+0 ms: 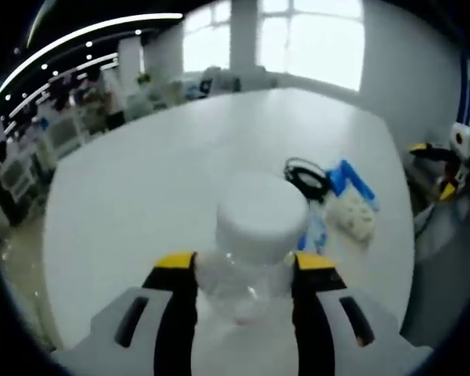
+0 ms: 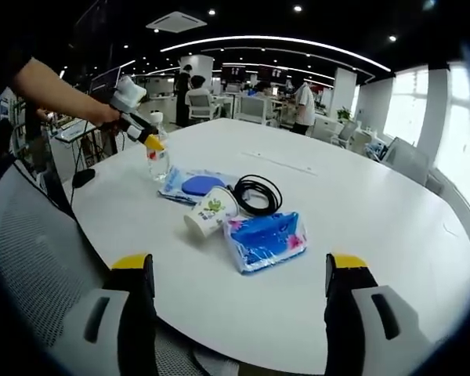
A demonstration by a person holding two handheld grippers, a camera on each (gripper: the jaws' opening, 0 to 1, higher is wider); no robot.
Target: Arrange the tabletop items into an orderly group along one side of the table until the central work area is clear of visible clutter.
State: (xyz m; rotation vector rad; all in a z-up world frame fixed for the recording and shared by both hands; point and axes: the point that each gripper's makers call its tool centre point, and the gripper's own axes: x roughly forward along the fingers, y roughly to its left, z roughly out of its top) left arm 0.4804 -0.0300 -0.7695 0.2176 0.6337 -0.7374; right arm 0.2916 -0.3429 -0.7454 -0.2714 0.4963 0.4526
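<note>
In the right gripper view, going from left to right, the left gripper (image 2: pixel 150 141) stands at the near-left edge of the white round table (image 2: pixel 376 211), its yellow-tipped jaws pinching the one clear plastic bottle (image 2: pixel 157 160) just under its cap; the bottle stands upright and seems to touch or nearly touch the table, which suits either setting it down at that side or lifting it from there, and which of the two cannot be told. In the left gripper view the same grip is seen from behind: the left gripper (image 1: pixel 243 286) has its jaws pressed against the clear body of the bottle (image 1: pixel 254 258), below the wide white cap (image 1: pixel 262 219). To the right of the bottle lies a loose cluster in the middle of the table: one flat pale-blue packet (image 2: pixel 176 184) with a dark blue oval thing (image 2: pixel 202 186) on top, one paper cup (image 2: pixel 210 212) tipped on its side, one coiled black cable (image 2: pixel 257 193) just behind it, and one blue tissue pack (image 2: pixel 266 240) nearest the camera. These five are touching or nearly so but unsorted, so the centre is judged still cluttered. The right gripper (image 2: pixel 239 282) hangs spread wide and empty before the tissue pack, likely its nearest next pick.
</note>
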